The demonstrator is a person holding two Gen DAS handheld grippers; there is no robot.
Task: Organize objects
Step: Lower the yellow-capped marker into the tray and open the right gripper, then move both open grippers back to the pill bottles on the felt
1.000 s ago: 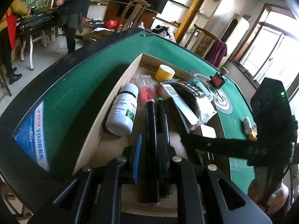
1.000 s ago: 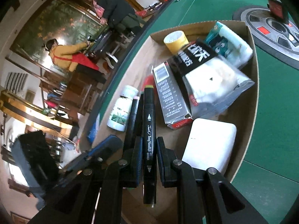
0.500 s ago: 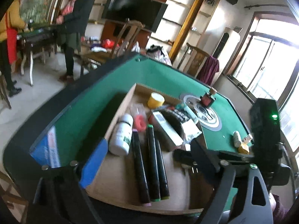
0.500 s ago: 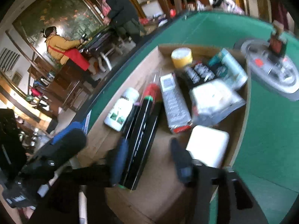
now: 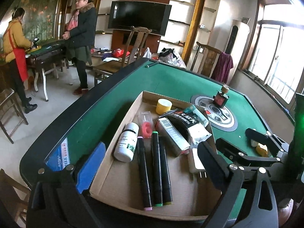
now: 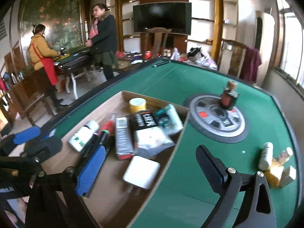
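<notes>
A shallow cardboard box lies on the green table. Three black markers rest side by side on its floor, near the front, beside a white bottle. My left gripper hovers above the markers, its jaws opening wide and touching nothing. My right gripper hangs over the box's right wall near a white charger, jaws opening too, with nothing held. In the right wrist view the markers are partly hidden behind the blue pad.
The box also holds a yellow tape roll, a red item in clear packaging, a long carton and a black bag. A small bottle stands on the table's centre dial. Small items lie at right. Two people stand at the far left.
Both grippers were shut on markers; they have let go, opened wide and risen. The markers now lie loose in the box.
</notes>
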